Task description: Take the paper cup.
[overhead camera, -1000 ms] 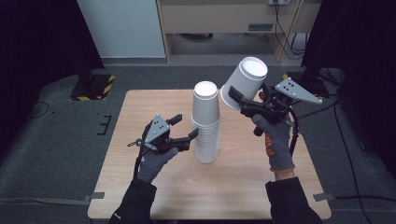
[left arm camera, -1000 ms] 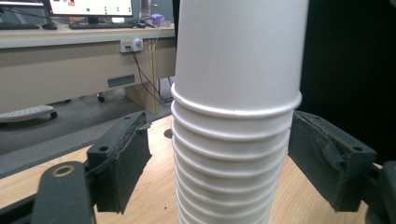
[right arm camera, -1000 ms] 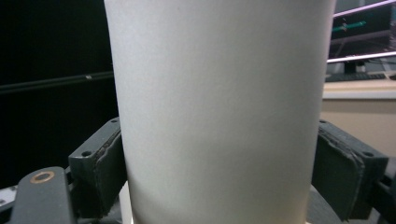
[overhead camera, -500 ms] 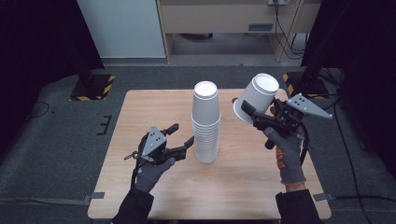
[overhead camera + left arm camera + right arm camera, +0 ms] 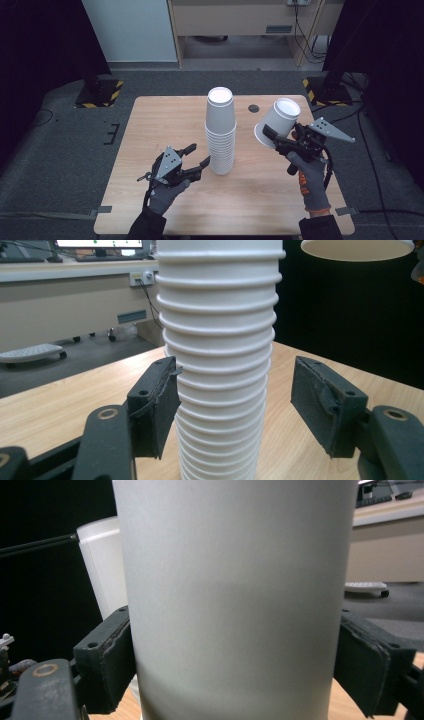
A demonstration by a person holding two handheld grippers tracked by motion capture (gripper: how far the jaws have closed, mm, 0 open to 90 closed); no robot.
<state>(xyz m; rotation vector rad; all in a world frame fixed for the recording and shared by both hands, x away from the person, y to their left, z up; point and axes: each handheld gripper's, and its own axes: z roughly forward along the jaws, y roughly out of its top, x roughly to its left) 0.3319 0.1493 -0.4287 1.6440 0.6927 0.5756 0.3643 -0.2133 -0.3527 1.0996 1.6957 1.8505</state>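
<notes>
I have the left gripper [image 5: 196, 162] low over the wooden desk [image 5: 150, 125], just beside the foot of the stack of white paper cups [image 5: 220, 131], which stands upright near the middle of the desk, rims down and bases up. In the left gripper view the stack [image 5: 220, 365] rises right between my jaws: they have just been closing in, the pad on one side sits at or just short of the ribbed rims, and the other pad stands clear with a gap of desk showing, so nothing is gripped there yet. Over on the right, my right gripper [image 5: 272, 137] holds a single white paper cup [image 5: 276, 122] up off the desk, tilted, its base pointing up and toward the far edge, its open mouth down toward me. In the right gripper view that cup's wall [image 5: 235, 605] runs between the jaws, and both pads press on its sides, a firm hold. The held cup hangs to the right of the stack, apart from it, with its base about level with the stack's top in the high view. Past it, on the desk's far side, I see a small dark round spot [image 5: 253, 108]. Gloved hands [image 5: 312, 180] carry both grippers, and the right one's grey three-cornered plate [image 5: 330, 130] points off to the right.
</notes>
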